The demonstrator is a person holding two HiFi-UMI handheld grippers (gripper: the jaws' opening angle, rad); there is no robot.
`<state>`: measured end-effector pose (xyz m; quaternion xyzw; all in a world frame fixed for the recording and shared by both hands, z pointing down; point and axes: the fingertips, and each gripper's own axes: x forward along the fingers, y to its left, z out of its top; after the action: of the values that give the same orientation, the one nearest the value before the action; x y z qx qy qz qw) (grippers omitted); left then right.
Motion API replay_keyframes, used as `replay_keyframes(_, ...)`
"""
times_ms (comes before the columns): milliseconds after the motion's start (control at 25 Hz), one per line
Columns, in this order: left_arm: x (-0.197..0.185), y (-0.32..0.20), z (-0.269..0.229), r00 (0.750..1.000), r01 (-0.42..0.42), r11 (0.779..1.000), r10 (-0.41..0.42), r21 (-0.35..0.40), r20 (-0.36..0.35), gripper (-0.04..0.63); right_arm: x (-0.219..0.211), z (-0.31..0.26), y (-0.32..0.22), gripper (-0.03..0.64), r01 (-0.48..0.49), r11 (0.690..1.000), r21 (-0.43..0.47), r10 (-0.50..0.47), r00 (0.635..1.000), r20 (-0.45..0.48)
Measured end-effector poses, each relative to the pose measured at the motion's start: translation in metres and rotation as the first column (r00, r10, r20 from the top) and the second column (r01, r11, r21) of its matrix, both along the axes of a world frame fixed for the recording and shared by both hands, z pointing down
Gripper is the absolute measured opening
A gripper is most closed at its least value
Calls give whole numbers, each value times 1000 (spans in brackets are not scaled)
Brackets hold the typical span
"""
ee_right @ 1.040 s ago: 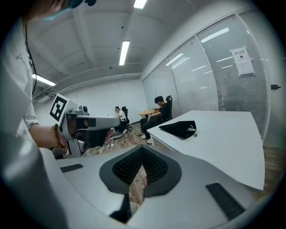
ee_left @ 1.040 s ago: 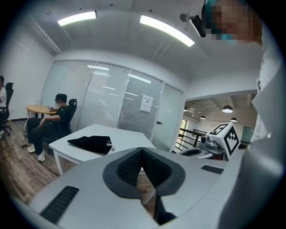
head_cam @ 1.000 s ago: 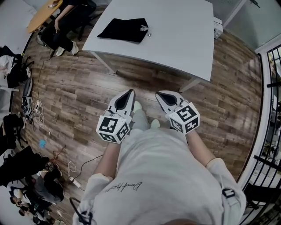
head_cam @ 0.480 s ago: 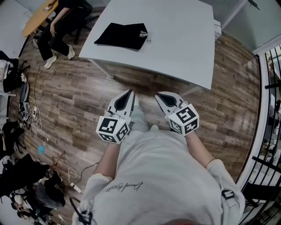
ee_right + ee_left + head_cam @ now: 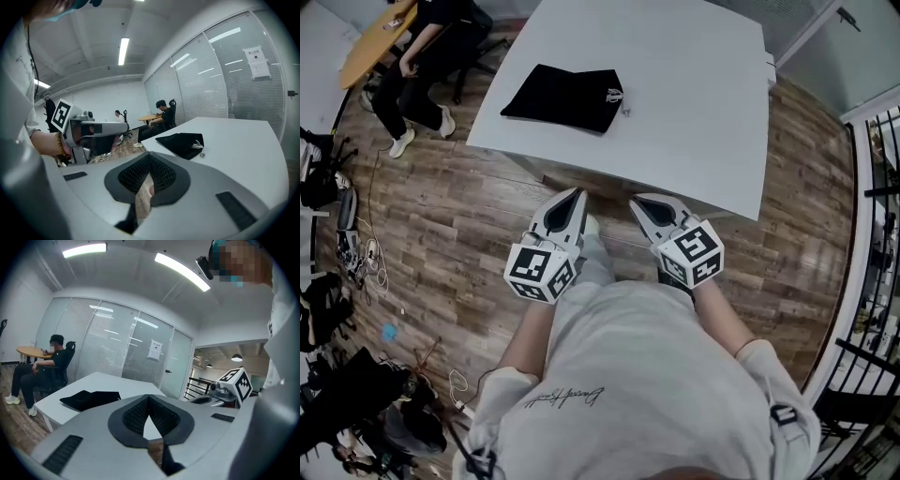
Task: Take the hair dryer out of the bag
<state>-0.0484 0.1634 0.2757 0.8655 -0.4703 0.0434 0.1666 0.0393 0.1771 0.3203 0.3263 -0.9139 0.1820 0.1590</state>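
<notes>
A flat black drawstring bag [image 5: 565, 96] lies near the left front corner of the white table [image 5: 694, 84], its white cord end [image 5: 614, 94] pointing right. No hair dryer shows. My left gripper [image 5: 574, 195] and right gripper [image 5: 639, 200] are held side by side in front of my body, just short of the table's near edge, both shut with nothing between the jaws. In the left gripper view the bag [image 5: 89, 400] lies ahead to the left of my left gripper [image 5: 149, 397]. In the right gripper view the bag [image 5: 181, 142] lies ahead to the right of my right gripper [image 5: 149, 156].
A person [image 5: 422, 52] sits on a chair beside a round wooden table [image 5: 375, 42] at the far left. Cables and bags [image 5: 347, 234] litter the wooden floor on the left. A black railing [image 5: 877, 187] runs along the right. Glass partitions [image 5: 112, 348] stand behind the table.
The table and the bag have drawn nearer and lower in the head view as I walk toward them. Both grippers keep their place in front of my body, still shut.
</notes>
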Motion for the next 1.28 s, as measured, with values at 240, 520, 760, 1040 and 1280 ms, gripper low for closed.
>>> replay_keyframes(240, -18, -44, 9, 1000, -5, 1000, 6, -19, 29, 12, -20, 7, -41, 25, -12, 1000, -14, 12, 1000, 7)
replay_keyframes(520, -33, -90, 7, 998, -48, 998, 49, -28, 40, 12, -33, 4, -85, 25, -61, 998, -17, 61, 998, -3)
replay_keyframes(760, -50, -123, 9, 997, -58, 997, 60, -43, 50, 12, -48, 2, -119, 25, -96, 995, -13, 96, 995, -14)
replay_keyframes(1040, -68, -154, 12, 993, -108, 993, 110, -50, 44, 12, -71, 2, -151, 25, -111, 994, -5, 111, 993, -41)
replay_keyframes(1280, -82, -176, 14, 991, -125, 991, 127, -52, 41, 12, -87, 1, -169, 25, -109, 994, -5, 109, 993, -46)
